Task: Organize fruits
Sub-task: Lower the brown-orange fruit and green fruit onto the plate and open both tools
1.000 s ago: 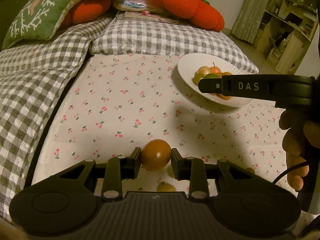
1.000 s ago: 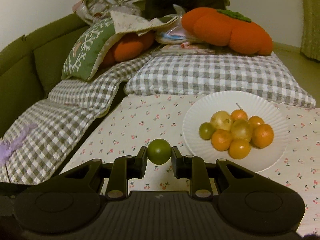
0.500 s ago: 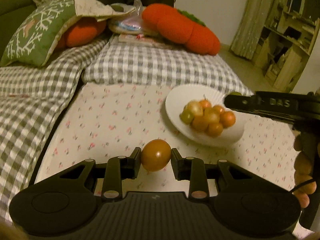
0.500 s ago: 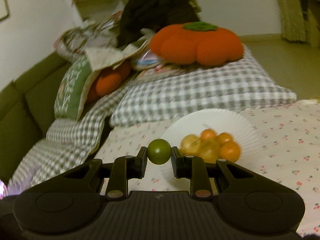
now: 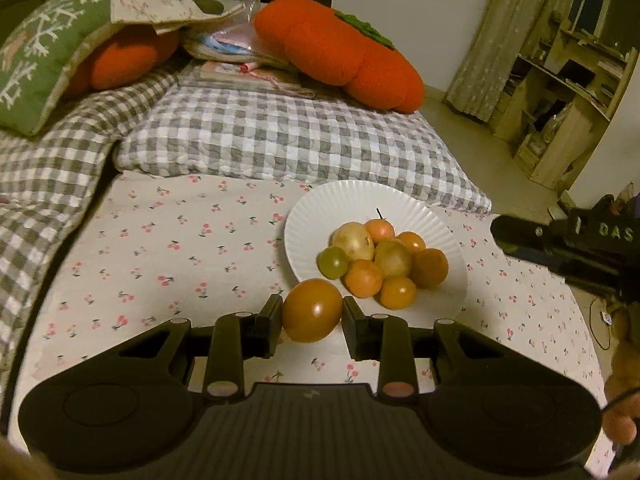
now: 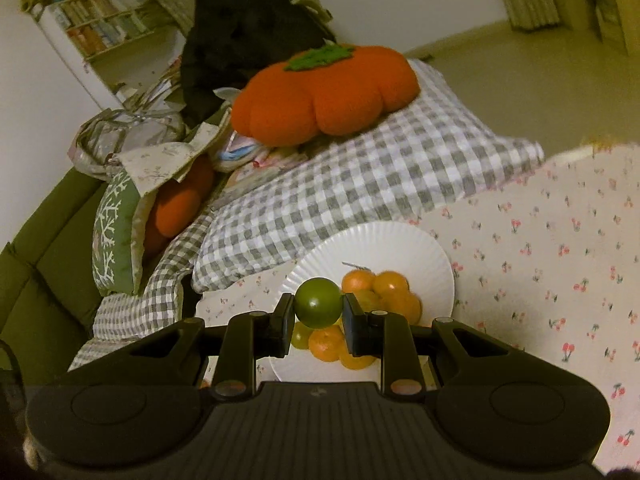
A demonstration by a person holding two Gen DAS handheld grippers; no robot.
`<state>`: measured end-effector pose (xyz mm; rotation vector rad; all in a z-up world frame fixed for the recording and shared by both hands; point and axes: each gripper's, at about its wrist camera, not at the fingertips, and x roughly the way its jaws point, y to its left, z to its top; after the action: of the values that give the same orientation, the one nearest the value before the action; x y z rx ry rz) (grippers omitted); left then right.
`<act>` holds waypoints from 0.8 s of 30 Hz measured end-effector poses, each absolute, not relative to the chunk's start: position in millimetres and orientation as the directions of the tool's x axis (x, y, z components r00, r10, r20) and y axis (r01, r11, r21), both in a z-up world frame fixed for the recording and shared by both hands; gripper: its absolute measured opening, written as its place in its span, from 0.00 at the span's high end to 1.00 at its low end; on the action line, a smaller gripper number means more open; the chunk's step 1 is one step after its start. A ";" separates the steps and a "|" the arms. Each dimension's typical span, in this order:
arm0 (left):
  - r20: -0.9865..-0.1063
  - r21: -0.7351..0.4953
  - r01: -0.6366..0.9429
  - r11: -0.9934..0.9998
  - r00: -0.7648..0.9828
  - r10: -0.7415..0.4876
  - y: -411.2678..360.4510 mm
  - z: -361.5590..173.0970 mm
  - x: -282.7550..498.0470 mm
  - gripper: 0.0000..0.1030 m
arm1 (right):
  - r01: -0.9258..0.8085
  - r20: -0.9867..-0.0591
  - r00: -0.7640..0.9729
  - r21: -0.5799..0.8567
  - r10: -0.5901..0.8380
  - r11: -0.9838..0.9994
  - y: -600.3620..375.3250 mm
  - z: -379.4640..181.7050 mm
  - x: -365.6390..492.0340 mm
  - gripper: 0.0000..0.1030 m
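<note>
Left wrist view: the left gripper [image 5: 312,322] pinches a smooth, round orange-brown fruit [image 5: 312,310] between its fingers, raised just short of the near-left rim of the ribbed white paper plate [image 5: 320,216], presumably to add it to the heap of small orange, yellow and green fruits [image 5: 384,262].

Right wrist view: the right gripper [image 6: 318,318], tilted and poised above the plate [image 6: 400,240], clamps a glossy round green fruit [image 6: 319,302], likely bound for the same pile [image 6: 380,292].
</note>
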<state>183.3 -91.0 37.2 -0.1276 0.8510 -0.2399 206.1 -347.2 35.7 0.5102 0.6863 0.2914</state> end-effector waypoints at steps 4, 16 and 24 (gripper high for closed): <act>-0.737 -0.230 0.168 0.959 0.614 -0.284 -101.7 28.4 197.0 0.82 | -0.055 -0.560 0.718 0.544 0.412 0.837 -351.5 26.7 210.2 0.78; -0.743 -0.221 0.204 0.954 0.598 -0.300 -136.7 7.0 223.3 0.82 | 0.024 -0.662 0.655 0.501 0.365 0.865 -354.1 1.8 220.5 0.78; -0.752 -0.211 0.189 0.959 0.595 -0.283 -139.9 -9.1 232.7 0.82 | 0.031 -0.701 0.629 0.455 0.336 0.890 -346.1 -7.9 227.2 0.78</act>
<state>232.7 -139.9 -9.1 -0.1126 0.8928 -0.2747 227.2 -346.1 -7.9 0.4546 0.8800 0.1816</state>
